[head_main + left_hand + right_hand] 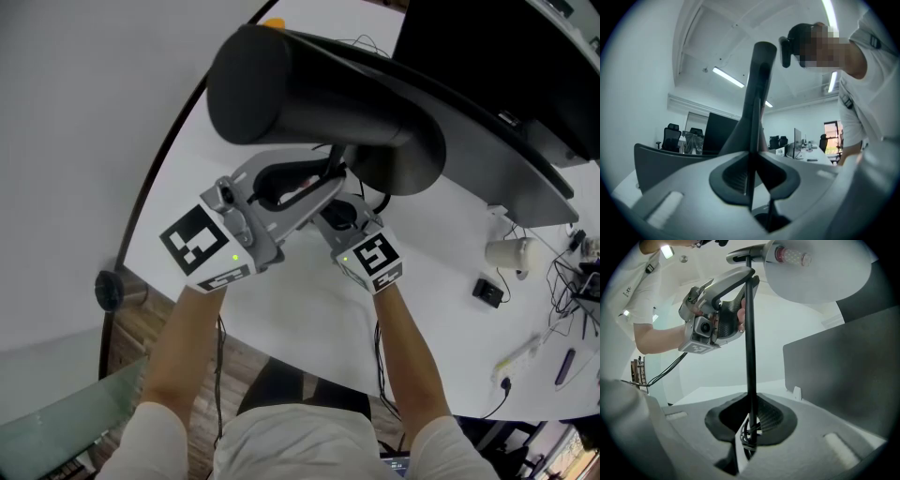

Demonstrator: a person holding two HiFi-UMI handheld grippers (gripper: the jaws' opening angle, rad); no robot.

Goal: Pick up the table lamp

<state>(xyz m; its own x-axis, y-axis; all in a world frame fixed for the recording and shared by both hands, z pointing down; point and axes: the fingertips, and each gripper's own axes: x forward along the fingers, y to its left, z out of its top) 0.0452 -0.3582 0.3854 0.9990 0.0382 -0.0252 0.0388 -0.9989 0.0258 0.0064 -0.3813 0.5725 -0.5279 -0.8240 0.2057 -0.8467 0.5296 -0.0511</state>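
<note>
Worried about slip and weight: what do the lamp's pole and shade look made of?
The pole is thin, straight and smooth black: likely painted metal. The shade is matte black outside, white inside: fabric or plastic, unclear.

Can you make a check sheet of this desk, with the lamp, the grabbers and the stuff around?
Surface: white table, curved edge.
Job's things: black table lamp with a cylinder shade, on a thin black pole.
Clutter: white cylinder, small black box, white power strip.
Grippers: left hand-held gripper shut on the pole, higher up; right hand-held gripper shut on it, lower.
Cables: black cables at the table's right edge.
Surroundings: black monitor, wooden floor.
</note>
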